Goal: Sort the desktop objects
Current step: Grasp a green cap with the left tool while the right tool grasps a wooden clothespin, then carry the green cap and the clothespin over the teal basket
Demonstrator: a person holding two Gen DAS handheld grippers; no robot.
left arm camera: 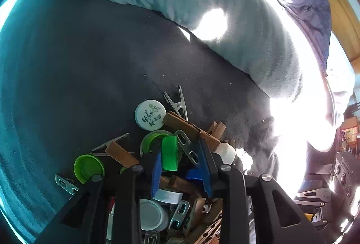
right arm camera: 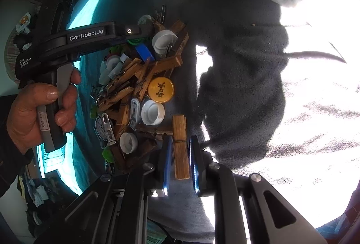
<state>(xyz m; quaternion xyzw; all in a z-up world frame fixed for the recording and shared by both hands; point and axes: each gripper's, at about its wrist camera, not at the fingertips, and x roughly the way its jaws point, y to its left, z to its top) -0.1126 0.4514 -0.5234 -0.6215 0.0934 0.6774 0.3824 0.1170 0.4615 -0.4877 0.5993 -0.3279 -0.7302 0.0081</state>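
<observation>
While the right claw [right arm camera: 178,154] grips a wooden clothespin [right arm camera: 180,145], the left claw [left arm camera: 180,154] pinches a green cap [left arm camera: 169,153].

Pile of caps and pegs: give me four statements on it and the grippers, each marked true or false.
1. The right gripper is shut on a wooden peg. True.
2. The left gripper holds a green cap on edge. True.
3. The yellow cap lies apart from the pile. False: it rests against the pegs at the pile's edge.
4. The pile sits on bare wood. False: it sits on dark cloth.
</observation>
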